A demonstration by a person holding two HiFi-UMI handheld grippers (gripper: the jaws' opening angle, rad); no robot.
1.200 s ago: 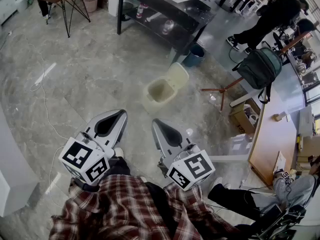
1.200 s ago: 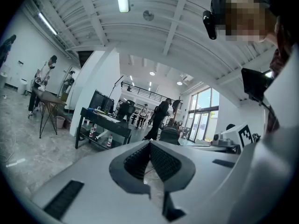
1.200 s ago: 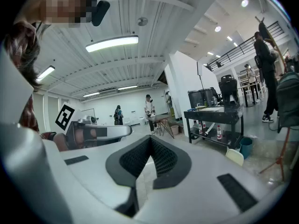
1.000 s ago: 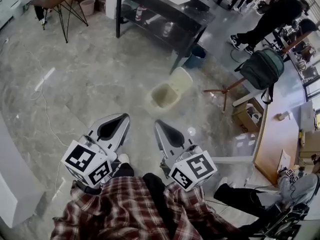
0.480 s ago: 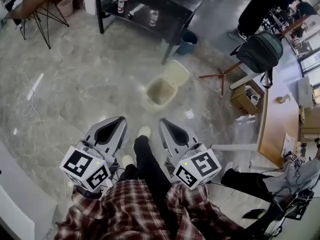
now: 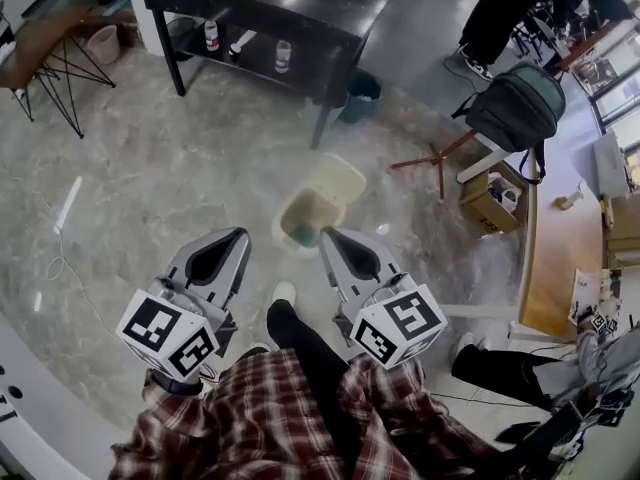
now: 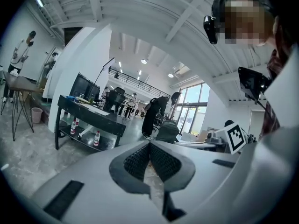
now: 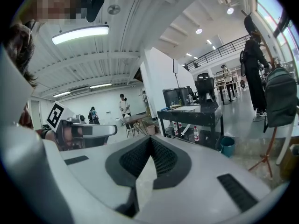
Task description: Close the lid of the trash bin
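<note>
The beige trash bin (image 6: 303, 219) stands on the marble floor with its lid (image 6: 336, 179) tipped back and open; something dark lies inside. In the head view my left gripper (image 6: 238, 234) is held low and to the left of the bin, a short way off. My right gripper (image 6: 327, 232) has its tip close beside the bin's near right edge. Both point forward with their jaws closed and nothing between them. The left gripper view (image 7: 149, 144) and the right gripper view (image 8: 150, 140) each show ribbed pads meeting at the tip. Neither of those views shows the bin.
A black table (image 6: 280, 8) with bottles on its shelf stands beyond the bin, a teal bucket (image 6: 360, 86) by its leg. A backpack (image 6: 520, 108) hangs on a wooden stand at the right, above a cardboard box (image 6: 485, 200). A cable (image 6: 60, 258) runs along the floor at left.
The person has walked forward, one leg stepping out. The bin now lies much nearer, just ahead of the gripper tips. Both grippers stay shut.
</note>
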